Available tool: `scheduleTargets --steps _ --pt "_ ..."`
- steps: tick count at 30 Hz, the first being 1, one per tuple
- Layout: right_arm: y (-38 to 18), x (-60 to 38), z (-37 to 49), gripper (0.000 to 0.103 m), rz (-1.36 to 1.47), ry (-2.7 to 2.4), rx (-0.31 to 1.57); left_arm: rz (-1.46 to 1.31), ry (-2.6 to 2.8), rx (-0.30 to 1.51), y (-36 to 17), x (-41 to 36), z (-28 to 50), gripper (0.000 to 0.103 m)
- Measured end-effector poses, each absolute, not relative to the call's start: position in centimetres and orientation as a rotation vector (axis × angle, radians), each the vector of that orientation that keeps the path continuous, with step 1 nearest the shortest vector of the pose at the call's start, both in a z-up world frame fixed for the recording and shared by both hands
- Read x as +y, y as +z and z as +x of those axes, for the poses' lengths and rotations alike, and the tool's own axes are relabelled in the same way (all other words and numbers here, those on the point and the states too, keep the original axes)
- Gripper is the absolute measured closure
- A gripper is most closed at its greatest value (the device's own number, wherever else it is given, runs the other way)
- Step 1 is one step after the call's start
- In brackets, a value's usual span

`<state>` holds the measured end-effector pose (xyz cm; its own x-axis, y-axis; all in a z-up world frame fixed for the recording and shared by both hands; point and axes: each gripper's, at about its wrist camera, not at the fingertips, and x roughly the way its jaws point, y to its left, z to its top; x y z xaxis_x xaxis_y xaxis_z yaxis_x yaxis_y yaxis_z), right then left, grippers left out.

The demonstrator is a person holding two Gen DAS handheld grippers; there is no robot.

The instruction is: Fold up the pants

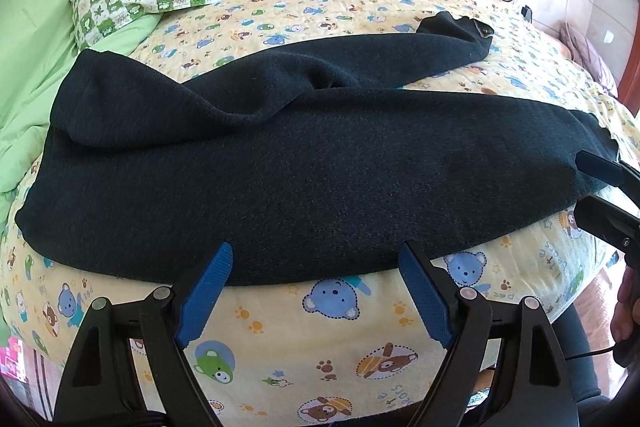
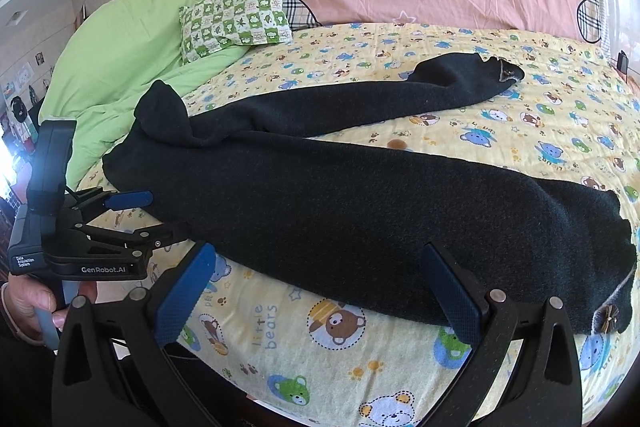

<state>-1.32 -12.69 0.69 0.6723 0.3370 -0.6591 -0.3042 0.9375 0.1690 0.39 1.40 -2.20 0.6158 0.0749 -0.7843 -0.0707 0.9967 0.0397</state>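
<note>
**Dark pants spread on the bed**

Black knit pants (image 1: 280,163) lie flat on the bear-print sheet (image 1: 320,339), waist left, 2 legs running right, splayed. Only the right view shows a bow (image 2: 609,319) at the near cuff. Left gripper (image 1: 316,267) and right gripper (image 2: 320,267) both gape wide, holding nothing.
</note>
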Motion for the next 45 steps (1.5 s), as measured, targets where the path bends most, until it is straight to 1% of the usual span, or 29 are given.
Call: scheduleTargets --steps 45 --pt "0.86 -13.32 -0.94 0.0 0.088 0.362 0.756 -0.015 0.078 0.925 -1.65 1.81 1.29 0.018"
